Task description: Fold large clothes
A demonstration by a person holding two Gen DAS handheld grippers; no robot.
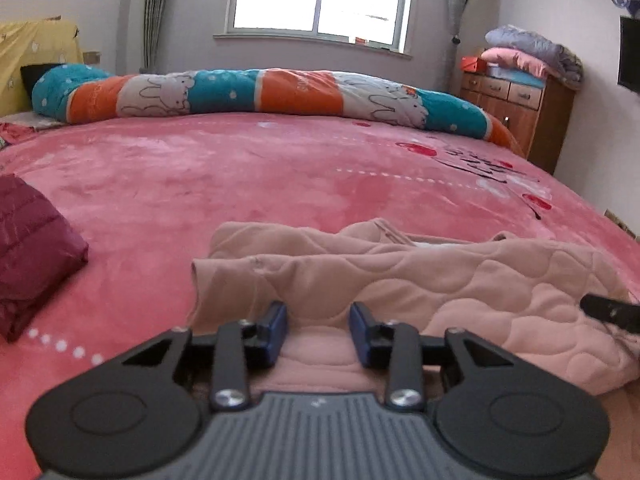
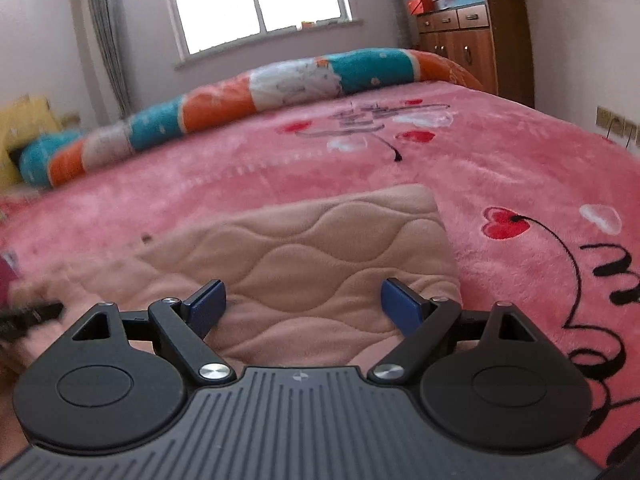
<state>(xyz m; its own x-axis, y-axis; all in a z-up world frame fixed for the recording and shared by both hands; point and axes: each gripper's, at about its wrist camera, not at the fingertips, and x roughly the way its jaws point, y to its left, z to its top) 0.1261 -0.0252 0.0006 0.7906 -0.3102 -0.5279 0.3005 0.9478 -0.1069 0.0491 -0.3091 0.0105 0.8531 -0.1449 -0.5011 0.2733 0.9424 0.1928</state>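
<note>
A peach-pink quilted garment lies partly folded on the pink bed cover, bunched into layers at its far side. My left gripper hovers low over its near edge. The blue pads stand a little apart, flat fabric shows in the gap, and nothing is pinched. In the right wrist view the same garment shows a smooth folded panel. My right gripper stands wide open just above it. Each view catches the dark tip of the other gripper at its edge: the right gripper and the left gripper.
A folded maroon puffer jacket sits on the bed to the left. A long rolled quilt in teal, orange and white runs along the far side under the window. A wooden cabinet with stacked blankets stands at the far right.
</note>
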